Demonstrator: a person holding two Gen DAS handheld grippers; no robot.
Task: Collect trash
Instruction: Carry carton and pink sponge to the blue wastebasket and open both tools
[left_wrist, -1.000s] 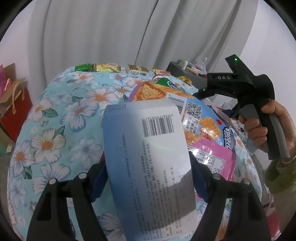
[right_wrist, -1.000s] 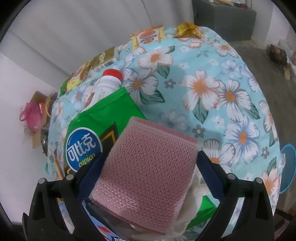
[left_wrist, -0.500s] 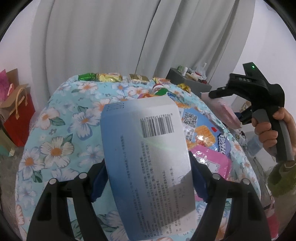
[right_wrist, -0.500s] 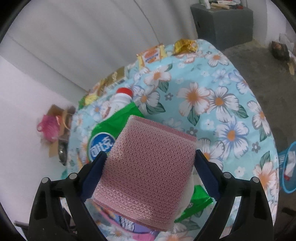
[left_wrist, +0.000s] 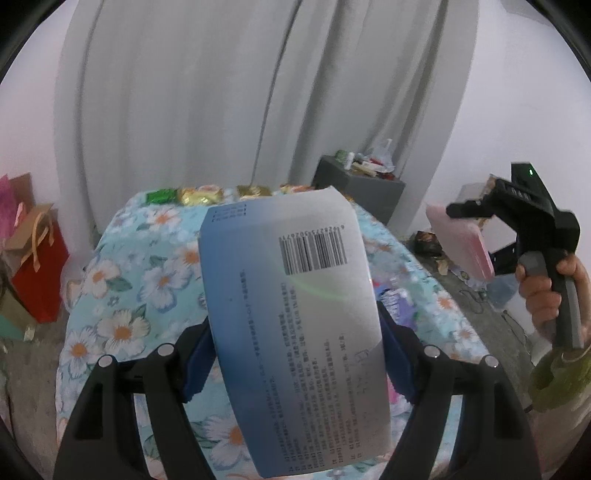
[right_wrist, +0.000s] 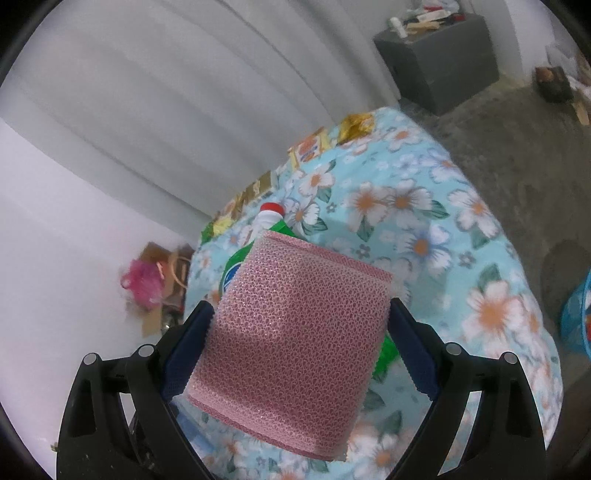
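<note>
My left gripper (left_wrist: 295, 332) is shut on a blue-and-white packet (left_wrist: 288, 295) with a barcode, held up above the table with the floral cloth (left_wrist: 147, 280). In the right wrist view my right gripper (right_wrist: 299, 328) is shut on a pink mesh pad (right_wrist: 295, 325), its blue pads pressing both sides. The left wrist view also shows that right gripper (left_wrist: 476, 240), with the pink pad (left_wrist: 458, 240), in a person's hand off the table's right edge. A green snack bag (right_wrist: 236, 266) and a red-capped bottle (right_wrist: 271, 214) lie on the cloth behind the pad.
Small wrappers (right_wrist: 310, 147) line the table's far edge (left_wrist: 199, 194). A grey cabinet (right_wrist: 439, 55) with clutter stands by the curtain. Gift bags (left_wrist: 37, 266) sit on the floor at the left. A blue basket (right_wrist: 576, 314) stands on the floor at the right.
Both grippers have risen from the table with their loads. The right one has swung out past the table's right edge. The snack bags on the cloth now lie lower and farther off.
</note>
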